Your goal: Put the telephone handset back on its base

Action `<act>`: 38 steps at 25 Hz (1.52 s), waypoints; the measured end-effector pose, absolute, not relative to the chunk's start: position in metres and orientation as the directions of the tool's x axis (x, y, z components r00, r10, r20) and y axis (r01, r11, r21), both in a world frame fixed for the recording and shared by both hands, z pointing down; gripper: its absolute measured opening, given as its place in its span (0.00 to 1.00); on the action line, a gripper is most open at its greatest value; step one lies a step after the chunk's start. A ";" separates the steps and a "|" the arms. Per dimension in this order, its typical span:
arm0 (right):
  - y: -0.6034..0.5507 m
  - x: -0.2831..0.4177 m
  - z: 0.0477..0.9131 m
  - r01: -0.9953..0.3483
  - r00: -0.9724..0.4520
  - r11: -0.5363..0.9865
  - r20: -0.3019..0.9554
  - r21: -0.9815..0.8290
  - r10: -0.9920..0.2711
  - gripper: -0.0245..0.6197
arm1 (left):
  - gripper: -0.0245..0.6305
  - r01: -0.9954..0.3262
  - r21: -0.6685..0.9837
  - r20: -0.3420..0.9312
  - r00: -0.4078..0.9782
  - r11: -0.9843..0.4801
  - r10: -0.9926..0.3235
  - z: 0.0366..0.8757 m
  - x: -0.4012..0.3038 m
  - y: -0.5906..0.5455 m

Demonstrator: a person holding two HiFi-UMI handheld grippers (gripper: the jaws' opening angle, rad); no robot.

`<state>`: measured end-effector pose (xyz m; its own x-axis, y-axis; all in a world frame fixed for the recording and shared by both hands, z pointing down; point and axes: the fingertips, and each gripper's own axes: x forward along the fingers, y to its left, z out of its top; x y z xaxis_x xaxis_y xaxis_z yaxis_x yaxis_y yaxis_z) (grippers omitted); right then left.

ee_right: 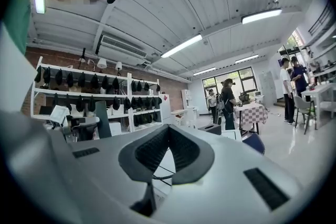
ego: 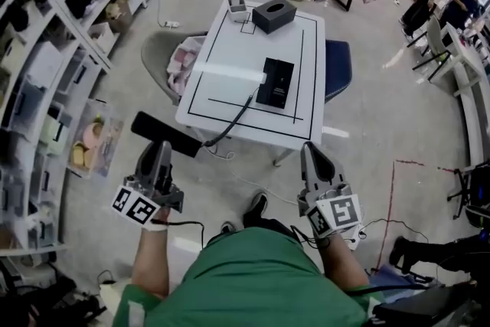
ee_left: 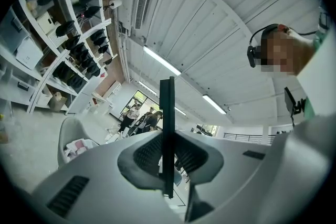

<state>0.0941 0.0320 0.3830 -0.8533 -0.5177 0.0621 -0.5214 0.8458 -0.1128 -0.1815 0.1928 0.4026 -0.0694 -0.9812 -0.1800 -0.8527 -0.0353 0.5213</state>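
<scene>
One black telephone handset (ego: 164, 134) is pinched crosswise in the left gripper (ego: 159, 149), off the near-left corner of the one white table (ego: 230, 99). One dark cord (ego: 233, 121) runs from it to the single black base (ego: 276, 82) on the tabletop. The right gripper (ego: 310, 151) has its jaws pressed together with nothing between them. One dark tissue box (ego: 273, 14) stands at the table's far edge.
</scene>
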 end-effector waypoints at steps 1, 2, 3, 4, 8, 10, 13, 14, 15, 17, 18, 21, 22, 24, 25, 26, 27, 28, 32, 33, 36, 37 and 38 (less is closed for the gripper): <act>0.021 0.092 0.384 -0.514 -0.858 0.850 0.059 -0.119 -0.510 0.07 | 0.16 -0.855 0.518 -0.176 -0.072 -0.031 -0.982 0.402 -0.181 0.183; 0.010 0.090 0.383 -0.505 -0.863 0.854 0.054 -0.125 -0.503 0.07 | 0.16 -0.857 0.515 -0.171 -0.073 -0.026 -0.982 0.401 -0.181 0.174; 0.001 0.088 0.383 -0.498 -0.867 0.857 0.049 -0.130 -0.496 0.07 | 0.16 -0.859 0.512 -0.164 -0.075 -0.020 -0.984 0.400 -0.181 0.167; -0.008 0.087 0.382 -0.493 -0.870 0.860 0.049 -0.134 -0.491 0.07 | 0.16 -0.860 0.510 -0.155 -0.074 -0.015 -0.985 0.399 -0.180 0.160; -0.038 0.085 0.379 -0.478 -0.878 0.865 0.040 -0.151 -0.478 0.07 | 0.16 -0.869 0.494 -0.129 -0.056 -0.015 -0.990 0.396 -0.176 0.137; -0.054 0.083 0.379 -0.467 -0.883 0.871 0.030 -0.155 -0.468 0.07 | 0.16 -0.874 0.486 -0.128 -0.049 -0.019 -0.991 0.394 -0.174 0.122; -0.072 0.081 0.384 -0.460 -0.886 0.871 0.038 -0.173 -0.461 0.07 | 0.16 -0.873 0.487 -0.116 -0.033 -0.028 -0.993 0.396 -0.171 0.103; -0.076 0.081 0.386 -0.461 -0.886 0.869 0.043 -0.181 -0.461 0.07 | 0.16 -0.871 0.490 -0.110 -0.026 -0.031 -0.994 0.398 -0.170 0.097; -0.080 0.081 0.387 -0.462 -0.886 0.867 0.045 -0.189 -0.462 0.07 | 0.16 -0.869 0.493 -0.103 -0.016 -0.037 -0.995 0.400 -0.169 0.090; -0.087 0.080 0.389 -0.465 -0.884 0.863 0.048 -0.197 -0.465 0.07 | 0.16 -0.858 0.510 -0.088 0.014 -0.057 -0.996 0.405 -0.171 0.077; -0.091 0.079 0.389 -0.468 -0.882 0.862 0.051 -0.196 -0.468 0.07 | 0.16 -0.848 0.525 -0.080 0.033 -0.070 -0.996 0.408 -0.173 0.070; -0.103 0.073 0.390 -0.484 -0.874 0.851 0.064 -0.202 -0.482 0.07 | 0.16 -0.817 0.567 -0.043 0.098 -0.105 -0.994 0.421 -0.182 0.046; -0.106 0.071 0.391 -0.493 -0.869 0.846 0.071 -0.204 -0.490 0.07 | 0.16 -0.809 0.575 -0.028 0.126 -0.119 -0.992 0.427 -0.186 0.038; -0.113 0.070 0.396 -0.519 -0.854 0.832 0.092 -0.196 -0.512 0.07 | 0.16 -0.795 0.588 0.000 0.185 -0.150 -0.983 0.439 -0.191 0.019; -0.117 0.070 0.399 -0.535 -0.844 0.823 0.099 -0.188 -0.526 0.07 | 0.16 -0.788 0.593 0.010 0.213 -0.166 -0.977 0.445 -0.193 0.009; -0.123 0.069 0.403 -0.554 -0.833 0.813 0.102 -0.181 -0.544 0.07 | 0.16 -0.780 0.599 0.016 0.239 -0.182 -0.971 0.451 -0.195 -0.001; -0.128 0.068 0.405 -0.574 -0.819 0.799 0.104 -0.178 -0.565 0.07 | 0.16 -0.770 0.607 0.018 0.263 -0.199 -0.965 0.456 -0.198 -0.012; -0.134 0.065 0.406 -0.595 -0.803 0.784 0.105 -0.179 -0.586 0.07 | 0.16 -0.757 0.615 0.016 0.288 -0.218 -0.957 0.461 -0.200 -0.022; -0.142 0.049 0.404 -0.663 -0.747 0.725 0.118 -0.184 -0.654 0.07 | 0.16 -0.699 0.649 0.001 0.395 -0.300 -0.919 0.469 -0.213 -0.062; -0.144 0.045 0.402 -0.679 -0.733 0.712 0.121 -0.178 -0.669 0.07 | 0.16 -0.682 0.658 -0.006 0.420 -0.319 -0.908 0.470 -0.216 -0.072; -0.150 0.036 0.401 -0.729 -0.683 0.664 0.132 -0.167 -0.718 0.07 | 0.16 -0.626 0.686 -0.019 0.494 -0.371 -0.869 0.476 -0.223 -0.101; -0.151 0.033 0.402 -0.745 -0.666 0.646 0.137 -0.166 -0.733 0.07 | 0.16 -0.606 0.696 -0.019 0.522 -0.386 -0.853 0.480 -0.224 -0.110; -0.152 0.030 0.403 -0.759 -0.650 0.630 0.143 -0.165 -0.746 0.07 | 0.16 -0.583 0.707 -0.019 0.549 -0.399 -0.835 0.484 -0.225 -0.118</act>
<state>0.0303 -0.1519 0.4033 -0.6501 -0.7462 0.1432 -0.7591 0.6297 -0.1650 -0.2251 -0.1183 0.4836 0.5493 -0.8354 -0.0190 -0.5831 -0.3994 0.7075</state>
